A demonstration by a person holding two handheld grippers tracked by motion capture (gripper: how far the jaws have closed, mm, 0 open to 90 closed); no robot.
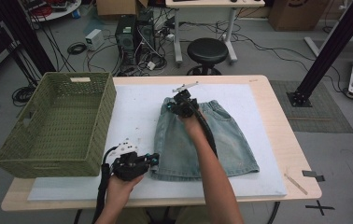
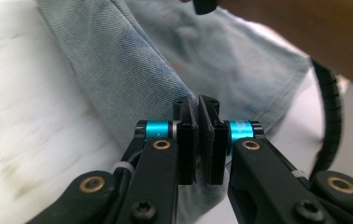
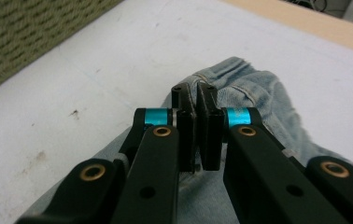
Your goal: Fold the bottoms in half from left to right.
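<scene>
Pale blue denim shorts (image 1: 221, 140) lie flat on a white mat (image 1: 137, 107), waistband toward the far side. My left gripper (image 1: 156, 158) is at the near left hem corner, and in the left gripper view its jaws (image 2: 197, 103) are pressed together on a raised fold of the denim (image 2: 132, 70). At the far left end of the waistband is my right gripper (image 1: 170, 106). The right gripper view shows it (image 3: 195, 91) shut on the bunched waistband cloth (image 3: 254, 88).
A large green woven basket (image 1: 58, 121) stands at the table's left, beside the mat, and its wall (image 3: 25, 32) is in the right gripper view. The right forearm (image 1: 212, 168) crosses over the shorts. Bare wooden table edge (image 1: 282, 121) runs to the right.
</scene>
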